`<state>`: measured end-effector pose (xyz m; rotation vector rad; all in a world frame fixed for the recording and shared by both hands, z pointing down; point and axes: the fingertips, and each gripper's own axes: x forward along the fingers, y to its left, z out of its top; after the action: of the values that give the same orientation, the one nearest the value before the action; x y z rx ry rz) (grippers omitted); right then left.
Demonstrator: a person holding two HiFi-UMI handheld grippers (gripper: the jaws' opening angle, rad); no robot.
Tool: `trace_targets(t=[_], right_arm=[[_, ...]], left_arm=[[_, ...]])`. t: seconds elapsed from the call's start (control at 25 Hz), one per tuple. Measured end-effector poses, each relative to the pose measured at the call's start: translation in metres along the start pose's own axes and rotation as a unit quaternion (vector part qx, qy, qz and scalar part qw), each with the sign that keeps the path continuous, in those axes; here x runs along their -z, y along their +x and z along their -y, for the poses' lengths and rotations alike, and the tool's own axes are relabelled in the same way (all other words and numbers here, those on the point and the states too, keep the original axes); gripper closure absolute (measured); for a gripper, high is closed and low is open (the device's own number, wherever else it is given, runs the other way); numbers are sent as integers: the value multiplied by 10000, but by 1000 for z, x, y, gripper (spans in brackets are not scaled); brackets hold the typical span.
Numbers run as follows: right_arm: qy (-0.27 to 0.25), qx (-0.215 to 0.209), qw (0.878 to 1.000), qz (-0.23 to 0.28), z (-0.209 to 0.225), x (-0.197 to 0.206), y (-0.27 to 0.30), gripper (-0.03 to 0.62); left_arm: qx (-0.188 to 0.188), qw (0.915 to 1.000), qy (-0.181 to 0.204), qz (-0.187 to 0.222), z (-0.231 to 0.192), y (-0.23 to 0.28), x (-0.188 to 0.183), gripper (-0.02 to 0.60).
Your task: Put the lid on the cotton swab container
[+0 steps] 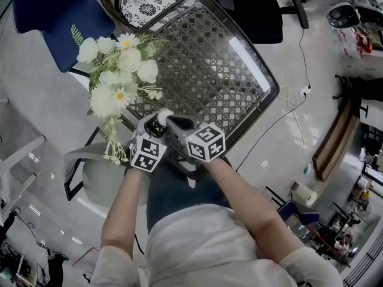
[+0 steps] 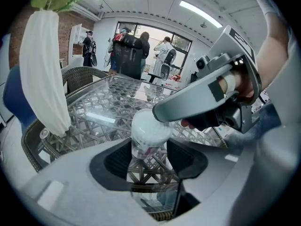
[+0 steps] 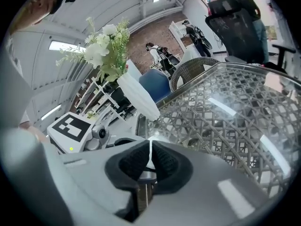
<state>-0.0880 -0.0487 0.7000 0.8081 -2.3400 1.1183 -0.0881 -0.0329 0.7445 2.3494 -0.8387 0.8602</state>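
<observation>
Head cam sits up above the person and stares almost straight down, so the whole woven worktop (image 1: 221,70), both arms and the flowers (image 1: 119,70) fit in from a fair way off. The other two cams ride low and close. The one on the left tongs (image 2: 149,160) looks along its jaws across the worktop toward far windows. The one on the right tongs (image 3: 149,160) faces the flowers. All three share the worktop, and each tongs cam catches the other tongs.
</observation>
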Motion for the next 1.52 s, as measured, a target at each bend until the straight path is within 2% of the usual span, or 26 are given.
trace_targets(t=[0.2, 0.56, 0.96, 1.16, 1.4, 1.52], right_arm=[[-301, -50, 9995, -114, -9, -1, 12, 589], [-348, -83, 9990, -268, -14, -1, 20, 591], [-177, -58, 9988, -461, -12, -1, 22, 591], [-133, -123, 9992, -344, -14, -3, 16, 591], [-227, -189, 9995, -133, -17, -22, -4, 591], [-277, -275, 9991, -147, -19, -29, -17, 591]], left_arm=[[-28, 10000, -14, -2, -1, 0, -1, 348], [-23, 10000, -10, 28, -1, 1, 0, 350], [-58, 9999, 76, -64, -2, 3, 3, 353], [-50, 9999, -66, -124, -2, 0, 3, 348], [-74, 9997, 41, -234, -2, -9, -3, 344], [-125, 9997, -27, -229, -1, -19, -7, 344]])
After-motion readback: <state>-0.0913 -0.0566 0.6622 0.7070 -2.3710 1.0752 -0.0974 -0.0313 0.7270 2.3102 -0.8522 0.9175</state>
